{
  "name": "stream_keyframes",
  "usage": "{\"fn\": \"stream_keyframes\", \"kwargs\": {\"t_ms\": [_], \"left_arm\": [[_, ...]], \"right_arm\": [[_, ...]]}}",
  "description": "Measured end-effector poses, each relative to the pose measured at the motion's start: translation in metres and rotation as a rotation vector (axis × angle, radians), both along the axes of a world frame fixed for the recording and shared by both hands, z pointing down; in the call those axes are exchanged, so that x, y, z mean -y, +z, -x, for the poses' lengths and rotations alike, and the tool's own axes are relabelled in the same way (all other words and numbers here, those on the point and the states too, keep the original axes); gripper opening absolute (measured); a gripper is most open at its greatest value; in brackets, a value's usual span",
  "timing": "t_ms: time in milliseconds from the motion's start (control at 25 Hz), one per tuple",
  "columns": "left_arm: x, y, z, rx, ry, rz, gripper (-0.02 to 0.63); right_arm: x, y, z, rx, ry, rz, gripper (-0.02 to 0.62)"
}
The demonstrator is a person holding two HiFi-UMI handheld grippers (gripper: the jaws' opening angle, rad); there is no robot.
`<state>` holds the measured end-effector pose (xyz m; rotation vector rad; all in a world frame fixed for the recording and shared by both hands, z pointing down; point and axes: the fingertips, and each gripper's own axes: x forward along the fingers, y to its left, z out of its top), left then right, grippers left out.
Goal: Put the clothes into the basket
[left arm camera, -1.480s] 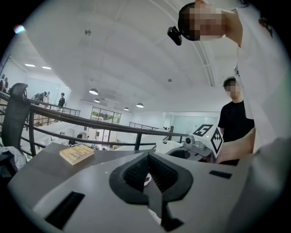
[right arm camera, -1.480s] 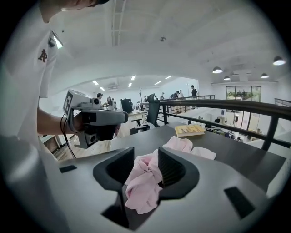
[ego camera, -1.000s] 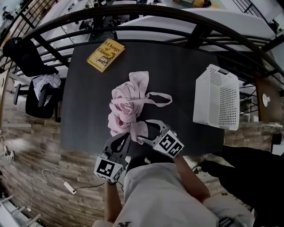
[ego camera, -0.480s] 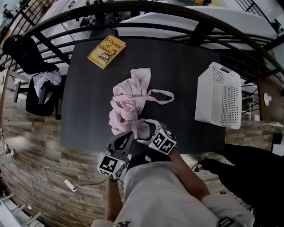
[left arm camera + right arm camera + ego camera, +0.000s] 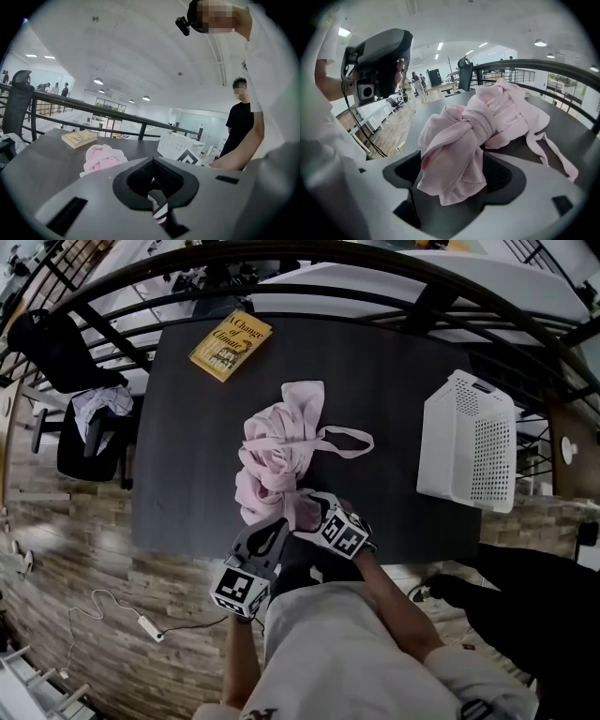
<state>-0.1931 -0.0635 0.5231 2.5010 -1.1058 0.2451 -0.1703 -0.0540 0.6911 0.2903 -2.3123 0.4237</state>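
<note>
We see the pink garment (image 5: pixel 277 460) as soft, matt cloth with a fine texture, crumpled into thick folds. The table (image 5: pixel 394 371) under it has a dark, matt top with a faint grain. The basket (image 5: pixel 469 442) looks like smooth white plastic, its walls pierced with rows of small holes. The book (image 5: pixel 231 344) has a yellow paper cover. The railing (image 5: pixel 309 261) appears to be dark painted metal, and the floor (image 5: pixel 75 549) shows pale wood planks.
</note>
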Motion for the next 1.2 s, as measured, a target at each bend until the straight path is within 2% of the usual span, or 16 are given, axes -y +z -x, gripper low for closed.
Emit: {"fn": "stream_keyframes", "kwargs": {"t_ms": [400,520,760,960,1200], "left_arm": [[-0.002,0.007,0.003,0.003,0.008,0.017,0.003],[-0.002,0.008,0.003,0.005,0.015,0.020,0.003],[-0.002,0.010,0.001,0.004,0.032,0.020,0.003],[0.000,0.008,-0.001,0.000,0.046,0.015,0.003],[0.002,0.004,-0.005,-0.002,0.068,-0.002,0.003]], "right_arm": [[-0.002,0.021,0.010,-0.003,-0.006,0.051,0.392],[-0.003,0.023,0.012,-0.006,-0.008,0.051,0.278],[0.007,0.030,0.008,0.007,0.036,0.043,0.115],[0.008,0.015,0.008,0.038,0.073,0.065,0.084],[0.011,-0.009,0.008,0.142,0.151,0.117,0.078]]}}
